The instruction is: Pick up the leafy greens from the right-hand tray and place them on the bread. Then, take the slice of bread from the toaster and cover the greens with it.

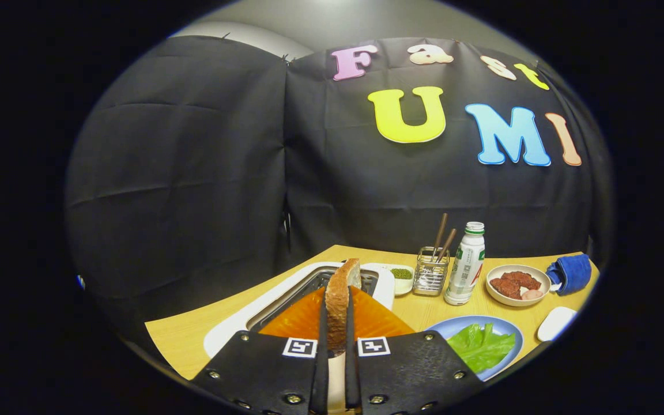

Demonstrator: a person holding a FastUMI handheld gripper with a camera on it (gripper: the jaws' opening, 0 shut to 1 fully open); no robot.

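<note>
Bread slice upright, clamped between jaws of gripper, above white toaster on counter. Leafy greens on blue plate beside fingers. Bottle, chopstick holder beyond.

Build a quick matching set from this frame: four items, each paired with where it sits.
Items:
1. bread
2. greens
3. chopsticks
4. bottle

Places:
A. in the wire holder
B. on the blue plate
C. pinched upright in the tool, over the toaster
D. between holder and meat bowl

Pairs: 1-C, 2-B, 3-A, 4-D
</note>
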